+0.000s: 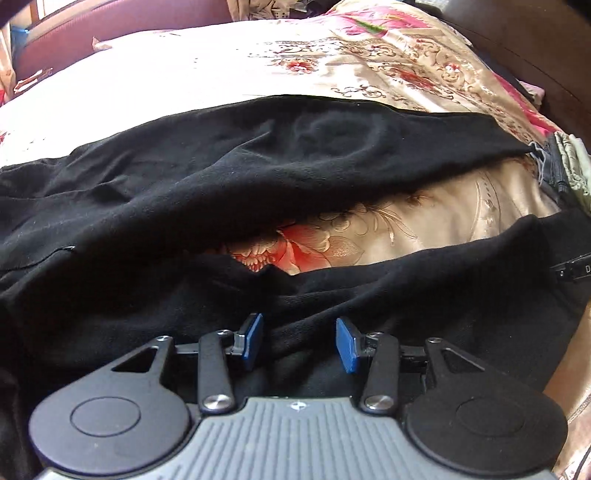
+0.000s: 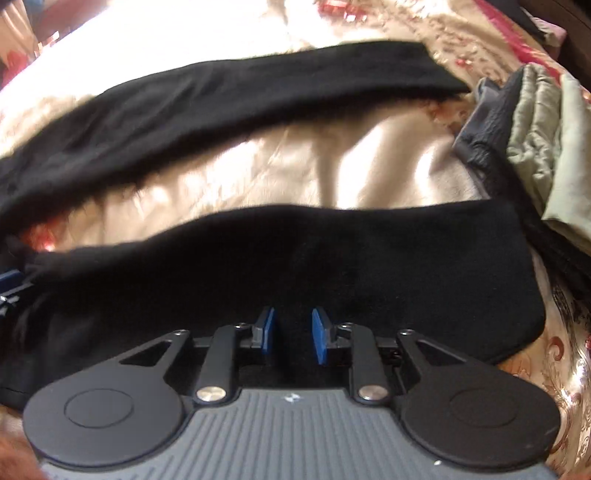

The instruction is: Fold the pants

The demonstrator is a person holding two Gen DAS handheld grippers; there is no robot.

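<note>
Black pants (image 1: 229,177) lie spread across a floral satin bedspread (image 1: 424,221), the two legs parting toward the right. In the left wrist view my left gripper (image 1: 300,341) hovers low over the near leg (image 1: 443,295), blue pads well apart with no cloth pinched between them. The right wrist view is slightly blurred. There my right gripper (image 2: 293,334) sits over the near leg (image 2: 369,266) close to its hem (image 2: 532,314), with its pads a narrow gap apart and black cloth beneath them. The far leg (image 2: 258,88) runs across the top.
A pile of folded grey and green garments (image 2: 535,140) lies at the right, beside the leg ends. A maroon padded edge (image 1: 74,29) borders the bed at the far left, and dark wood (image 1: 535,44) at the far right. Bare bedspread (image 2: 332,170) shows between the legs.
</note>
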